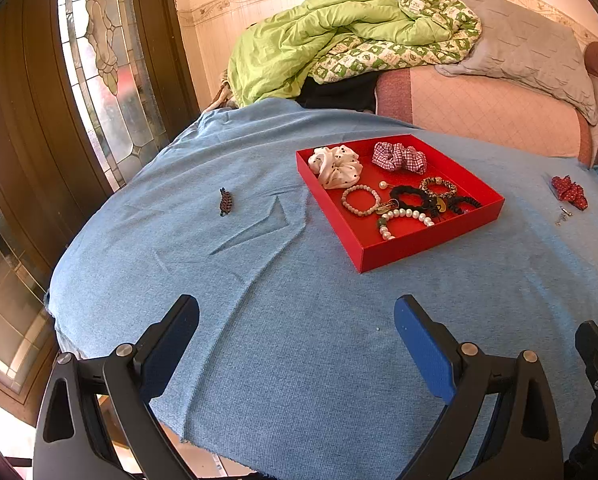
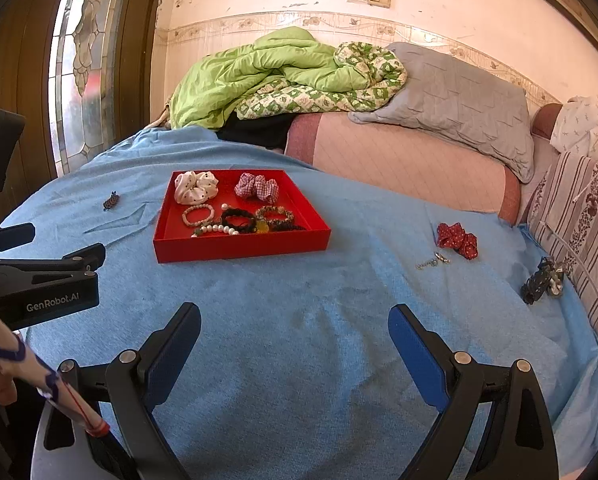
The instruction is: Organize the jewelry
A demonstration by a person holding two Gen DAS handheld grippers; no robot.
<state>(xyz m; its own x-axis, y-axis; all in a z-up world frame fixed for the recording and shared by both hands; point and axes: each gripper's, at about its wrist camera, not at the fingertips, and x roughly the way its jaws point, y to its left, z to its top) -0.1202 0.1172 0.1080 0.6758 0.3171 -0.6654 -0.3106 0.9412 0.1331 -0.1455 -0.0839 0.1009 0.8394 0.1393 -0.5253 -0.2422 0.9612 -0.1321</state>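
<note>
A red tray (image 1: pixel 415 246) (image 2: pixel 235 247) sits on the blue cloth and holds a white scrunchie (image 1: pixel 335 166), a plaid scrunchie (image 1: pixel 399 157), bead bracelets (image 1: pixel 361 200) and dark hair ties (image 1: pixel 431 198). Loose on the cloth lie a small braided piece (image 1: pixel 226 201) (image 2: pixel 111 201), a red scrunchie (image 1: pixel 569 192) (image 2: pixel 457 240), a small metal chain (image 2: pixel 431 261) and a dark clip (image 2: pixel 542 282). My left gripper (image 1: pixel 297 320) is open and empty, near the front of the cloth. My right gripper (image 2: pixel 295 326) is open and empty, also at the front.
The blue cloth (image 2: pixel 299 300) covers a rounded table. Behind it is a pink sofa (image 2: pixel 411 164) with a green quilt (image 2: pixel 259 72) and a grey pillow (image 2: pixel 459 100). A stained-glass door (image 1: pixel 99 80) stands at the left. The left gripper's body (image 2: pixel 43 280) shows at the right view's left edge.
</note>
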